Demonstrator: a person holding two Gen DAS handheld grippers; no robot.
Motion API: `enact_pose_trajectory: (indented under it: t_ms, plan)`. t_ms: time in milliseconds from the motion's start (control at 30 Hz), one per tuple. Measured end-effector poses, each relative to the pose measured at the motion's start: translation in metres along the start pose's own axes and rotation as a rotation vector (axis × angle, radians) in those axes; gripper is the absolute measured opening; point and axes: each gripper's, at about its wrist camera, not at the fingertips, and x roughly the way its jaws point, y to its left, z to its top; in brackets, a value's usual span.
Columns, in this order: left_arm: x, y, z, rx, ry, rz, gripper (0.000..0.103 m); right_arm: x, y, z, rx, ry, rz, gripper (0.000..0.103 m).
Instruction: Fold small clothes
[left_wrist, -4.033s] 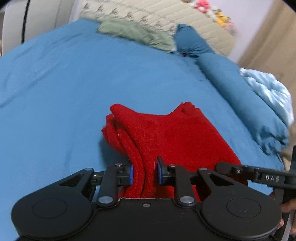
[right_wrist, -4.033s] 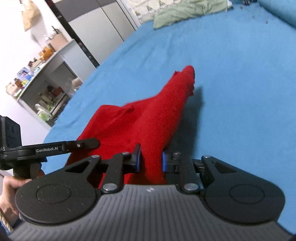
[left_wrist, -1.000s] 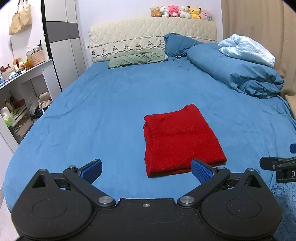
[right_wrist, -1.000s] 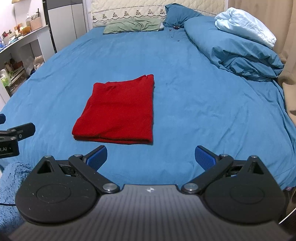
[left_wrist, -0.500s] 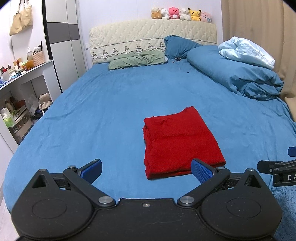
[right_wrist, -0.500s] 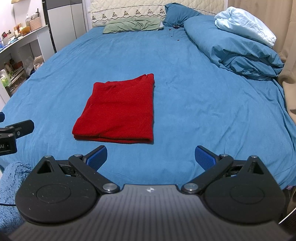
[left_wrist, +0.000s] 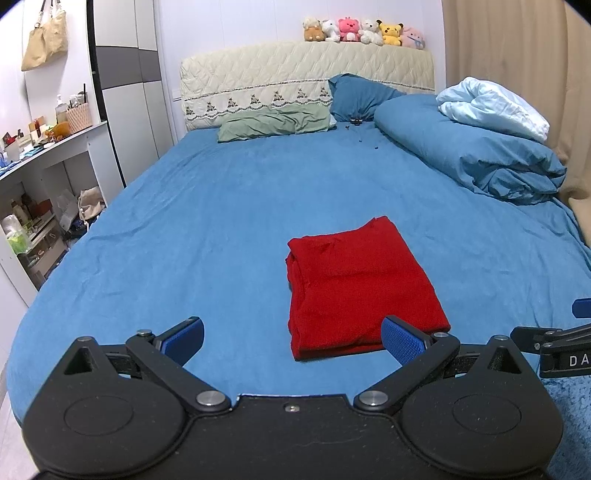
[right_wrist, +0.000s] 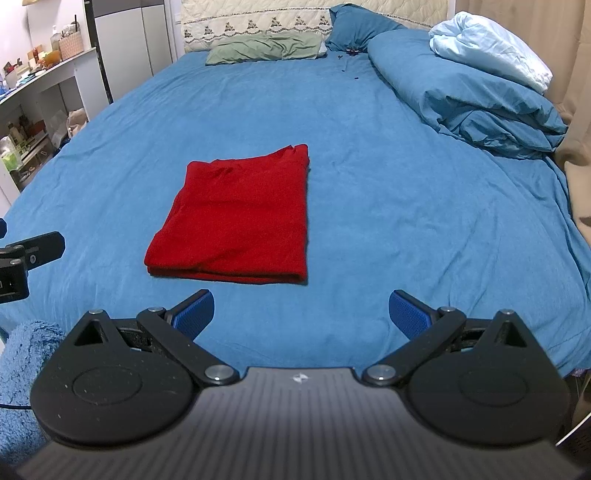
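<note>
A red garment (left_wrist: 356, 284) lies folded into a flat rectangle on the blue bed sheet (left_wrist: 207, 229), near the bed's front edge. It also shows in the right wrist view (right_wrist: 240, 218). My left gripper (left_wrist: 293, 341) is open and empty, held back from the bed's front edge, with the garment ahead and slightly right. My right gripper (right_wrist: 301, 314) is open and empty, also held back, with the garment ahead and to the left. Neither gripper touches the cloth.
A rolled blue duvet (left_wrist: 469, 151) with a pale blue blanket (left_wrist: 491, 107) lies along the bed's right side. A green pillow (left_wrist: 273, 125) and a blue pillow (left_wrist: 358, 96) lie by the headboard. White shelves (left_wrist: 44, 173) stand at left. Blue fuzzy fabric (right_wrist: 22, 373) is at lower left.
Four seconds ago both grippers were shut on the red garment, holding it up. Now it lies folded on the sheet and both grippers are open and drawn back. Little has moved in the last second.
</note>
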Motion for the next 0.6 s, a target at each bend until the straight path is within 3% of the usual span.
enact_pose_trajectory:
  t_ms: [600]
  plan:
    - [0.0017,-0.0009,0.0031,-0.004,0.012,0.002,0.103,0.0018,-0.0002,0.0002,-0.002,0.015,-0.009,0.103]
